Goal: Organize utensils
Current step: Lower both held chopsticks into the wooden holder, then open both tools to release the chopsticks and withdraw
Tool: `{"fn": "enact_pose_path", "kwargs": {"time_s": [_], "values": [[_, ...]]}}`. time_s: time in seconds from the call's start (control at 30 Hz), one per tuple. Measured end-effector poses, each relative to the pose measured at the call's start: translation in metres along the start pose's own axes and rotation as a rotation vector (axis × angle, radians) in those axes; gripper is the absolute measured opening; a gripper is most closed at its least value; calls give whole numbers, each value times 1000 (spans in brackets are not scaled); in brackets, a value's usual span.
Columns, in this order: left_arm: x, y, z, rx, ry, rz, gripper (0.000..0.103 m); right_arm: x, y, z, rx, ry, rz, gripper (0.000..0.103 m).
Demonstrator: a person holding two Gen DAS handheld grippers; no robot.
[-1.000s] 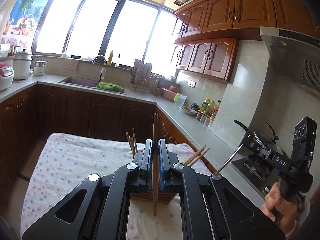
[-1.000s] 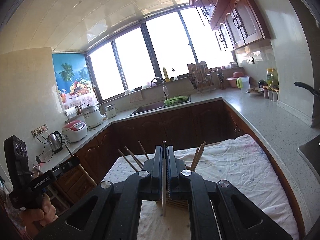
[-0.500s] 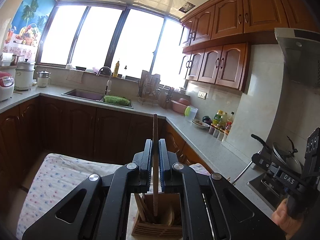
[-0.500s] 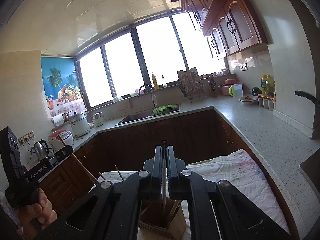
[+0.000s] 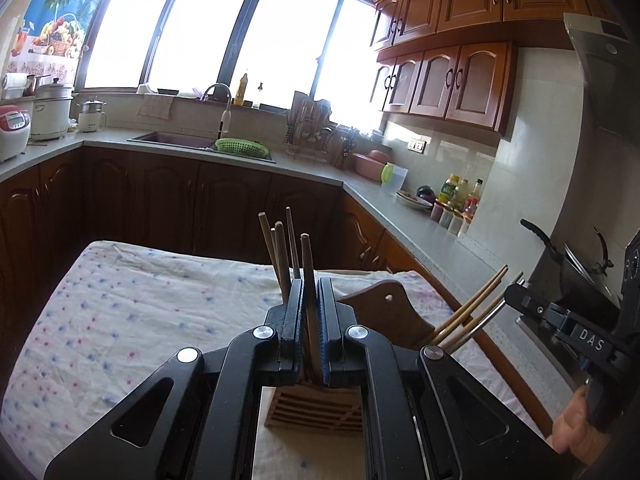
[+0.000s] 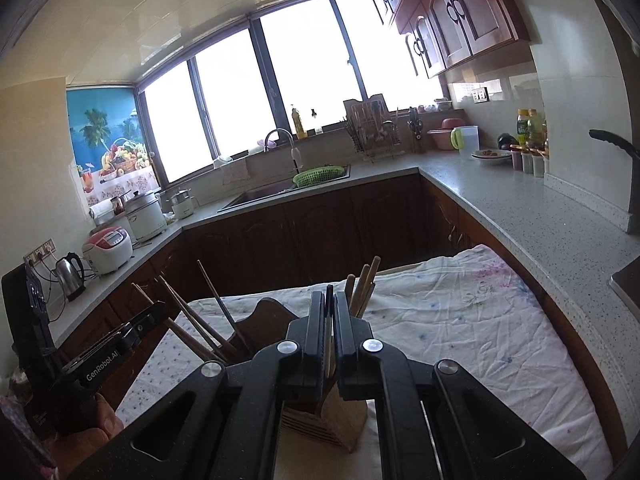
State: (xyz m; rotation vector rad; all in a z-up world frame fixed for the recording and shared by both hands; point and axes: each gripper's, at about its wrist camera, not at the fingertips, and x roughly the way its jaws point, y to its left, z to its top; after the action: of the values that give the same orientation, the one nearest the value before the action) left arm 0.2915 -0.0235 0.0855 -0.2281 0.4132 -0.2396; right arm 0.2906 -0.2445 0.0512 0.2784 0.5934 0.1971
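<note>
Claws clench one utensil each, left claw a brown chopstick, right claw a thin utensil, upright over the wooden holder at six o'clock for dropping in.

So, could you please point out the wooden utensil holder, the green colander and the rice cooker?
wooden utensil holder [image 5: 314, 410], left wrist view, slatted front.
green colander [image 6: 318, 176], right wrist view, rim.
rice cooker [image 6: 107, 249], right wrist view, white body.

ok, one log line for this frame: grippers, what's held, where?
left gripper: shut on brown chopstick | right gripper: shut on thin utensil | both over wooden holder | cloth-covered table
</note>
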Motion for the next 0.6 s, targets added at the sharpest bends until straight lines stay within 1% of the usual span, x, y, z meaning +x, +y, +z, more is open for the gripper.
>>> {"fn": "enact_pose_path", "kwargs": {"time_s": [0.03,0.1,0.47,0.57,0.6], "values": [[2,0,-3,0,11,0,6,2,0,-2,1,8,-1,4],[3,2,-5,-5,5,4,6,1,-1,-3,-1,2,-12,4],[4,1,0,-3,32,-5,6,1,-4,-1,28,22,-9,5],[3,3,2,-15,44,-13,6,0,-6,-1,37,25,-8,10],[1,4,3,-18,42,-11,6,-2,-7,0,42,17,-3,10]]}}
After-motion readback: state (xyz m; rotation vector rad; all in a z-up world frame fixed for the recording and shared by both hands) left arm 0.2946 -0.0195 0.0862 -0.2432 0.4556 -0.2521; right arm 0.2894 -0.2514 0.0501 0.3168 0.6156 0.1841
